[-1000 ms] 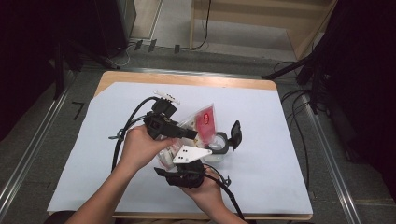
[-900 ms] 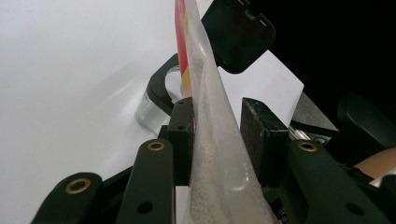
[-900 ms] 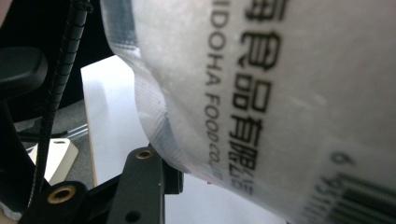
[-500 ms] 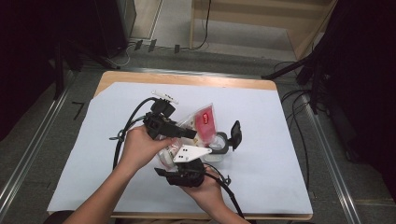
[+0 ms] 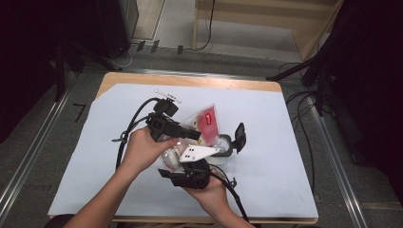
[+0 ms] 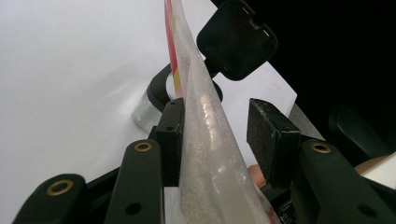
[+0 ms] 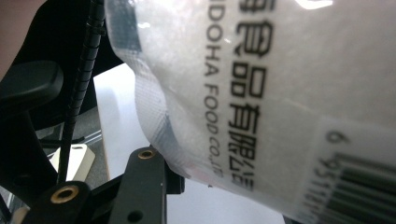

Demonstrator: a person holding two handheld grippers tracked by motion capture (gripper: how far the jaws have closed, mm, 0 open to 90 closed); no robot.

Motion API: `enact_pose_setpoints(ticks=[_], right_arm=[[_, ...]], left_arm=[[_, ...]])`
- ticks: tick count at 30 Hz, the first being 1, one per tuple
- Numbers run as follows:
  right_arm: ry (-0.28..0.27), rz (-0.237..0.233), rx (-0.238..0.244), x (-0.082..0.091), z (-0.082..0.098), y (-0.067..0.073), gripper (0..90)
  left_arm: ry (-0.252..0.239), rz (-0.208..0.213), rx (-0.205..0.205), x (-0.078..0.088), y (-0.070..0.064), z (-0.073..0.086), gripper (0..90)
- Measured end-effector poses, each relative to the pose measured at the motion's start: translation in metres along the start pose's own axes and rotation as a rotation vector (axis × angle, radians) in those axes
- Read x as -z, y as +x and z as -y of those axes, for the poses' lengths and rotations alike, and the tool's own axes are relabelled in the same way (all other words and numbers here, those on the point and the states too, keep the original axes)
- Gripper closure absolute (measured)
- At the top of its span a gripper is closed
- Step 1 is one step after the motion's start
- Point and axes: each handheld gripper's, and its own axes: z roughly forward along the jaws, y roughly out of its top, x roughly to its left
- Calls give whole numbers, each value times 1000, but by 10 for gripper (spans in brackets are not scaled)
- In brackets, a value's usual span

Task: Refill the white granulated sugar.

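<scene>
Left gripper (image 6: 219, 126): jaws have just been opening; the clear pouch (image 6: 205, 140) of white grains stands between them, touching the left pad, a gap at the right pad. Beyond the tips, a small jar (image 6: 149, 105) with its black lid (image 6: 236, 39) flipped open. Right gripper (image 5: 190, 173): pouch bottom lies against its 1 visible jaw; grip cannot be told.

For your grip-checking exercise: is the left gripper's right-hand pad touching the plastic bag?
Apart. The left gripper view shows the bag lying against the left gripper's left-hand pad, with a plain gap between the bag and the right-hand pad; the jaws have just been opening.
</scene>
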Motion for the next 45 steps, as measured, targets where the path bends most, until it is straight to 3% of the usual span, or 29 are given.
enact_pose_setpoints(ticks=[2, 6, 12, 14, 18, 45], right_arm=[[1, 4, 8, 0, -1, 1, 626], [13, 36, 75, 1, -1, 4, 623], [10, 36, 62, 3, -2, 3, 627], [0, 24, 40, 4, -3, 3, 628], [-8, 4, 11, 4, -4, 0, 625], [7, 15, 28, 5, -3, 1, 624]], left_arm=[[7, 1, 3, 0, -1, -2, 596], [10, 3, 15, -1, -2, -4, 615], [11, -12, -1, -2, -8, -7, 610], [21, -28, -25, -1, -11, -9, 606], [17, -23, -29, -3, -14, -9, 600], [16, -21, -32, -5, -14, -9, 599]])
